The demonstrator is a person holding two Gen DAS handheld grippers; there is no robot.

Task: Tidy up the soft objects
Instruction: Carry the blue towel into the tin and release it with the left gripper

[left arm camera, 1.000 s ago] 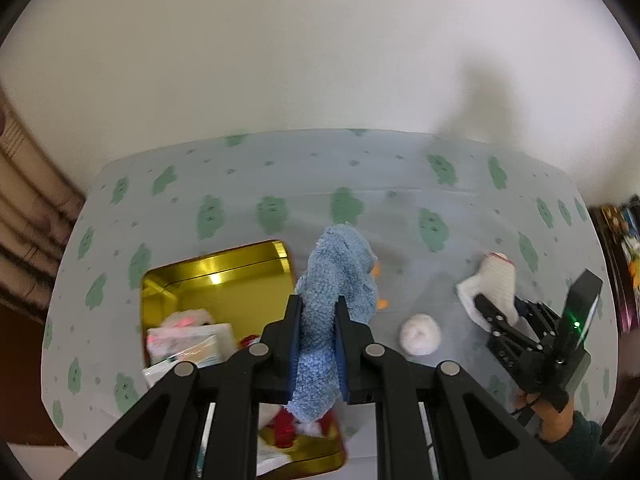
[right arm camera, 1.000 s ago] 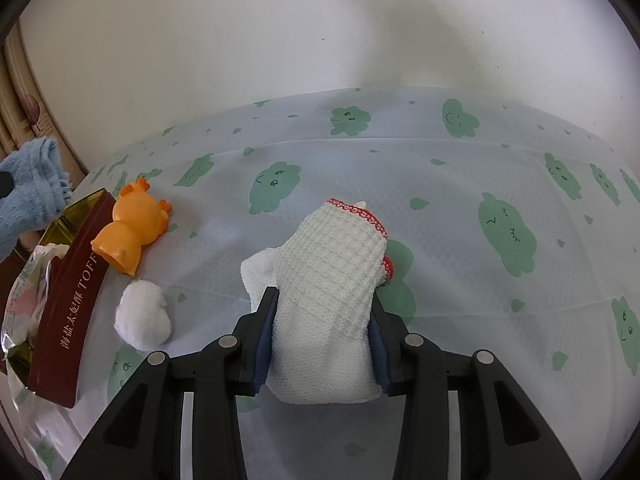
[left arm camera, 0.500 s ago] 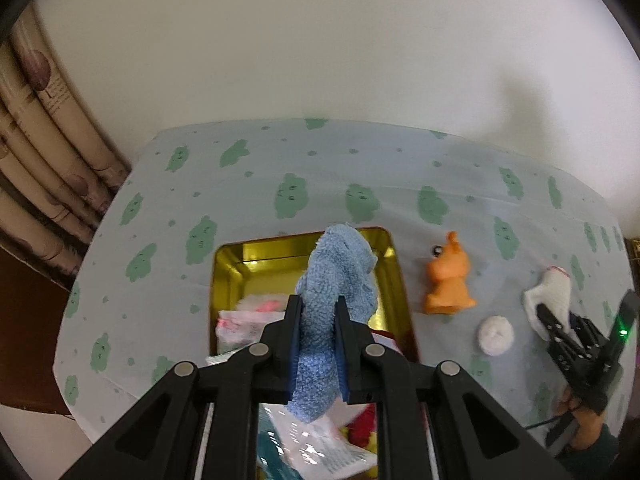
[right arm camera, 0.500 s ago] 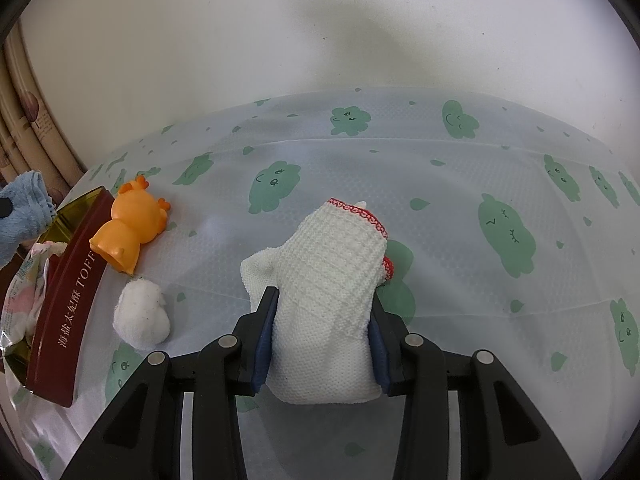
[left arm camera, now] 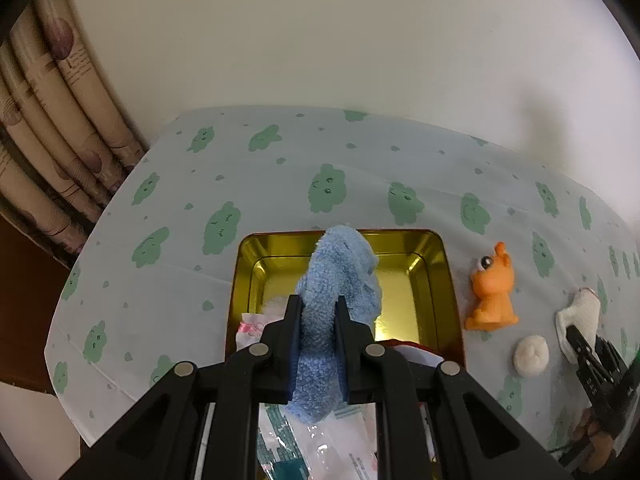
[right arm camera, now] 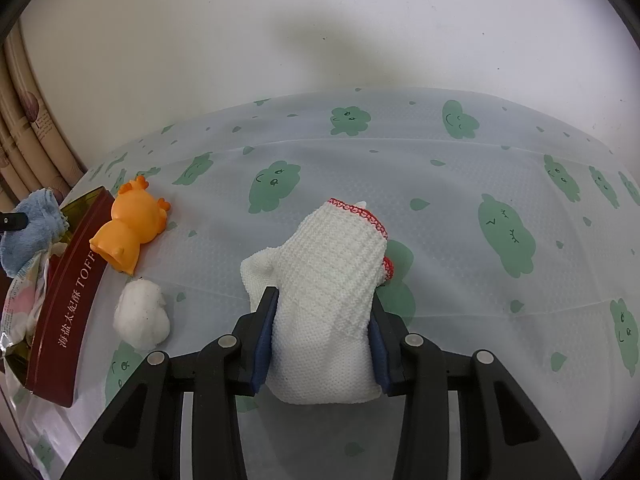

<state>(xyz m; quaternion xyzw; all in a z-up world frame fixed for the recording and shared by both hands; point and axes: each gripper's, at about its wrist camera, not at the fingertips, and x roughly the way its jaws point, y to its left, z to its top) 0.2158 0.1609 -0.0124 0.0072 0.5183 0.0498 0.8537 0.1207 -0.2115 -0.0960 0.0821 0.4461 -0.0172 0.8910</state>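
Observation:
My left gripper [left arm camera: 317,312] is shut on a fluffy blue cloth [left arm camera: 340,280] and holds it above the open gold tin [left arm camera: 436,248]. The tin holds plastic packets [left arm camera: 252,328] near its front. My right gripper [right arm camera: 323,300] is shut on a white knitted sock with red trim [right arm camera: 332,264], which rests on the tablecloth. In the left wrist view the sock [left arm camera: 580,312] and right gripper [left arm camera: 576,336] show at the far right. The blue cloth [right arm camera: 28,228] shows at the left edge of the right wrist view.
An orange toy animal [left arm camera: 492,292] lies right of the tin, with a white cotton ball [left arm camera: 530,354] in front of it. They also show in the right wrist view, the toy [right arm camera: 128,228] and ball [right arm camera: 140,314] beside the tin's dark red wall [right arm camera: 68,300]. Curtains [left arm camera: 48,140] hang left.
My left gripper has carried the blue cloth left and back, from the tin's right edge to over its middle. The right gripper and sock have stayed put.

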